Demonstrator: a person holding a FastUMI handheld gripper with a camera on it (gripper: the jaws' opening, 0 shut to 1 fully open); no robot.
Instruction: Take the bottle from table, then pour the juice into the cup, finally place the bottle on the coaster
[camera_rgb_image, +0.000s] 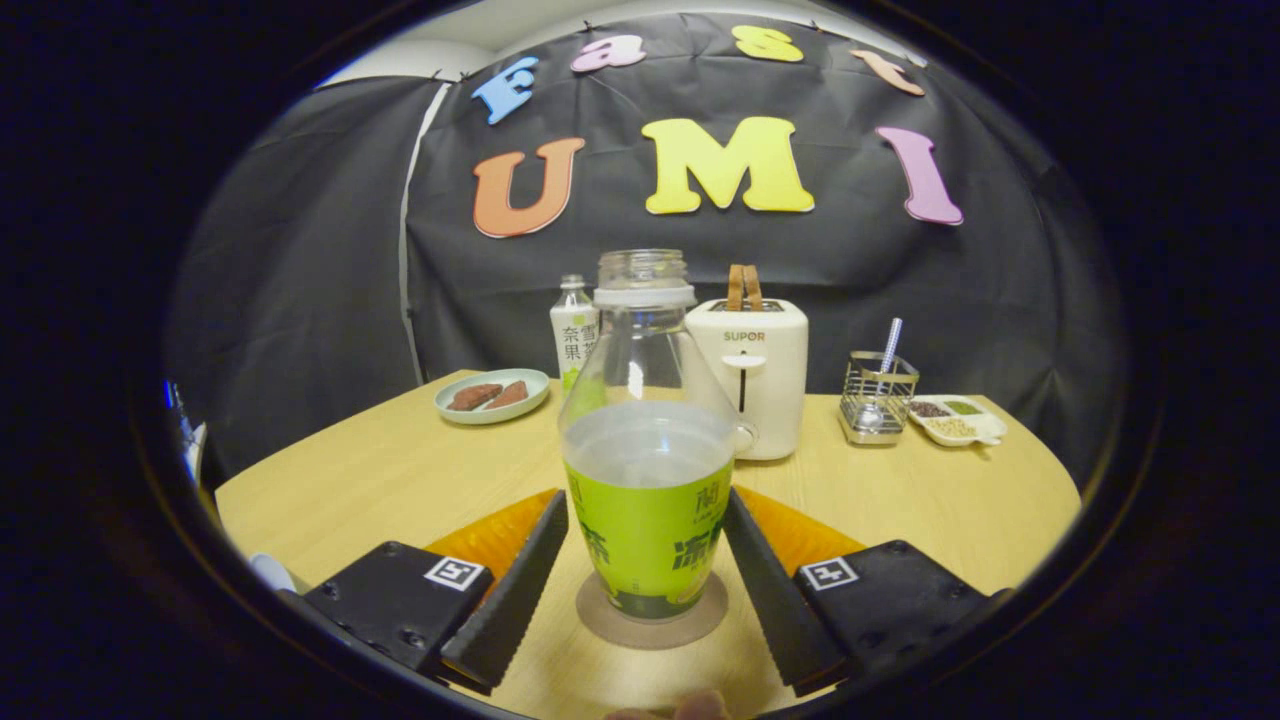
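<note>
Wooden table (400, 470), toaster (752, 375) beyond the fingers. Bottle (648, 450) stands upright on the coaster (652, 612), between the fingers. Gripper (646, 590) spread, fingers (510, 590) flanking the bottle, apparently not pressing. Placement looks done; only withdrawal appears left.

gripper (645, 560) | fingers (510, 590) spread apart (not pressing) | level, pointing forward

The bottle (648, 440) is clear, glossy plastic with a green paper-like label. The gripper (645, 585) has matt black fingers with ribbed pads, open either side of it. The surface (400, 470) is smooth pale wood; the rack (877, 395) shiny wire metal.
</note>
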